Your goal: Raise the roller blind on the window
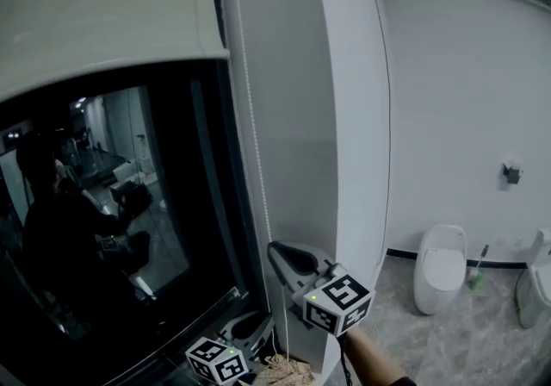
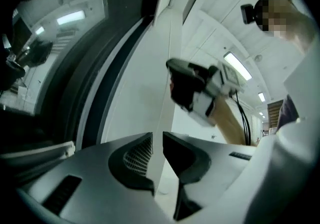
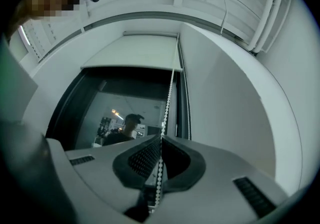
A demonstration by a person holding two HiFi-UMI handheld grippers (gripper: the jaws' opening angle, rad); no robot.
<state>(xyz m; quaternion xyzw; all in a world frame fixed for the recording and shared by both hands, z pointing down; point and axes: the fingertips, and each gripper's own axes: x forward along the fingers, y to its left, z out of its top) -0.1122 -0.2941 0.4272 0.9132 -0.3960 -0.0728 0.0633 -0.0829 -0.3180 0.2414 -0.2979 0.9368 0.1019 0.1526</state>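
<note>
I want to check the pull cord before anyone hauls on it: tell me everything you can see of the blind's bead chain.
The bead chain is a thin string of small white beads, plastic by the look. It hangs straight and nearly vertical from the right end of the roller blind, beside the dark window frame. The right gripper is shut on it, jaws pinching it, and it runs on below them. Its lower end is out of sight.

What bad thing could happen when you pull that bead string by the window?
The right claw is shut on the thin white bead chain, so the beads might slip through on a pull. A hard yank could also snap the chain or jam the cream fabric roller blind, which hangs over the top of the dark window.
</note>
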